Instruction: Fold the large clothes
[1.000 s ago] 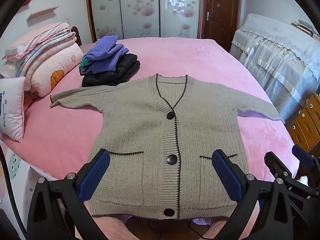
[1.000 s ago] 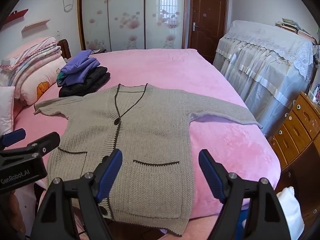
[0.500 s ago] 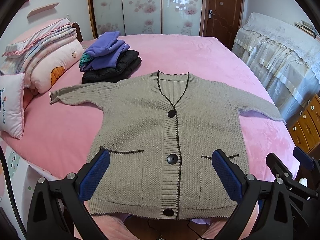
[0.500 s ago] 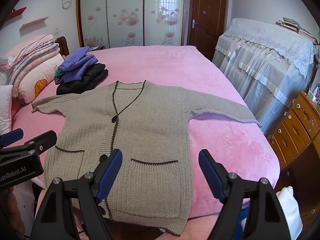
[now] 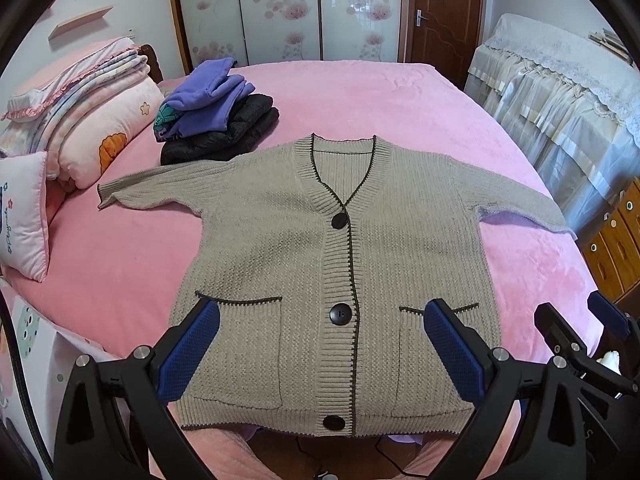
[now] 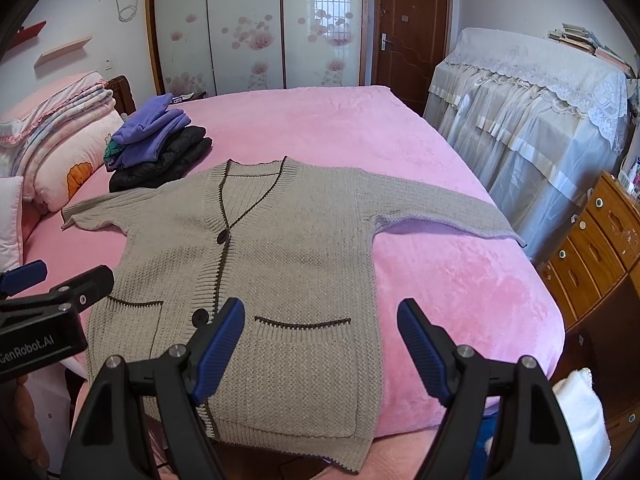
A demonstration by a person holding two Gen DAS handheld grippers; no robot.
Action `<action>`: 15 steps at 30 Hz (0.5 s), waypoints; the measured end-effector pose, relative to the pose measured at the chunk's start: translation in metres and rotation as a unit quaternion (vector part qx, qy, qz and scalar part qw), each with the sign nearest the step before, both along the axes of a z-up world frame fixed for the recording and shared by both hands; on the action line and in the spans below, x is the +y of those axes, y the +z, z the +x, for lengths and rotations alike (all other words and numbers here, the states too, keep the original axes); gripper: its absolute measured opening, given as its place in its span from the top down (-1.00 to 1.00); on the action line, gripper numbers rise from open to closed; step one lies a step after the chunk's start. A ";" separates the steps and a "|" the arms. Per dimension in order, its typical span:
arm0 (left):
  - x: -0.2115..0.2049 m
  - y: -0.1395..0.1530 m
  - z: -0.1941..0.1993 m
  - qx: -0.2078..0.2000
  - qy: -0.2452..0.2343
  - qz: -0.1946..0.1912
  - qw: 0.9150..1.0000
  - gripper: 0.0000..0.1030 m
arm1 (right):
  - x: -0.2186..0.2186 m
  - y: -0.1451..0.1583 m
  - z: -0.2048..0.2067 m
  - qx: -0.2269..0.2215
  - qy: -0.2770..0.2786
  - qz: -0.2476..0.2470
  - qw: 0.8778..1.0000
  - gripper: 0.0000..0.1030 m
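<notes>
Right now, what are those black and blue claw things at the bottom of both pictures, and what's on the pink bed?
A person holds one claw in each hand, each with a small camera looking forward along its two fingers. One picture comes from the left claw, the other from the right claw. Both are open and hold nothing. On the pink bed a grey knitted cardigan lies flat, buttoned, sleeves spread out. Behind it sits a pile of folded clothes, purple on top of black. Pillows and a folded quilt are at the left.

Bright, even daylight, soft shadows, sharp focus throughout; strong fisheye bending and black vignette at edges.
</notes>
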State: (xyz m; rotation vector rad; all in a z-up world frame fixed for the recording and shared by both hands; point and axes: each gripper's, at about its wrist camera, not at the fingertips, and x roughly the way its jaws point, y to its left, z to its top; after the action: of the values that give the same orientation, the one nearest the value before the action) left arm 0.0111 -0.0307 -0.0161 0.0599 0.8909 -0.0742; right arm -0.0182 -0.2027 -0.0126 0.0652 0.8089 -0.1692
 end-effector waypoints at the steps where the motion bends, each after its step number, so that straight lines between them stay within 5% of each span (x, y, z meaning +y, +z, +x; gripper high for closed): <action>1: -0.001 0.000 0.001 0.001 -0.001 0.001 1.000 -0.97 | -0.001 -0.001 0.000 -0.001 0.000 -0.002 1.000 -0.54; 15: -0.024 -0.001 0.000 -0.017 -0.005 0.018 1.000 -0.97 | -0.021 -0.008 0.004 -0.010 0.002 0.007 1.000 -0.54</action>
State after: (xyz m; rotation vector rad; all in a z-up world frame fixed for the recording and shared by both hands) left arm 0.0112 -0.0543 -0.0174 0.0980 0.8577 -0.0660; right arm -0.0146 -0.2239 -0.0203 0.0781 0.7907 -0.1599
